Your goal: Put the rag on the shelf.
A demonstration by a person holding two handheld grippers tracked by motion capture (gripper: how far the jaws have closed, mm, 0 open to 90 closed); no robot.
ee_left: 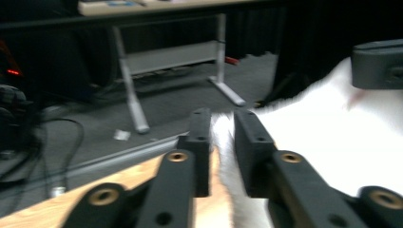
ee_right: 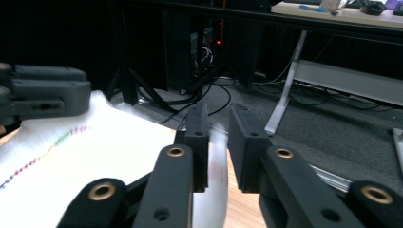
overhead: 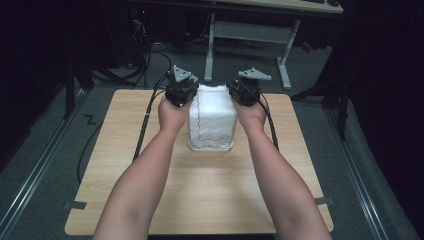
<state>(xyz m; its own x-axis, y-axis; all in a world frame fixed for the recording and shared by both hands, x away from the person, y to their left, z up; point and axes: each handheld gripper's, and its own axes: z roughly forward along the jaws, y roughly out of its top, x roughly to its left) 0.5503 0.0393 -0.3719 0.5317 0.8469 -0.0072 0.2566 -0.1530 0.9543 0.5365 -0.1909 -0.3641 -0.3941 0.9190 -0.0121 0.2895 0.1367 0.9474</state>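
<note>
A folded white towel with a thin coloured stitched line lies on the wooden table, past its middle. My left gripper is at the towel's far left corner, my right gripper at its far right corner. In the left gripper view the jaws stand a little apart, with the fuzzy towel edge in the gap and no pad pressing on it. The right gripper looks the same, with a blurred edge of the towel loose in its gap.
Behind the table stands a desk with white legs. Black cables run over the grey floor at the far left. Metal rails flank the table on the floor. Bare wood stretches from the towel to the near edge, under the person's forearms.
</note>
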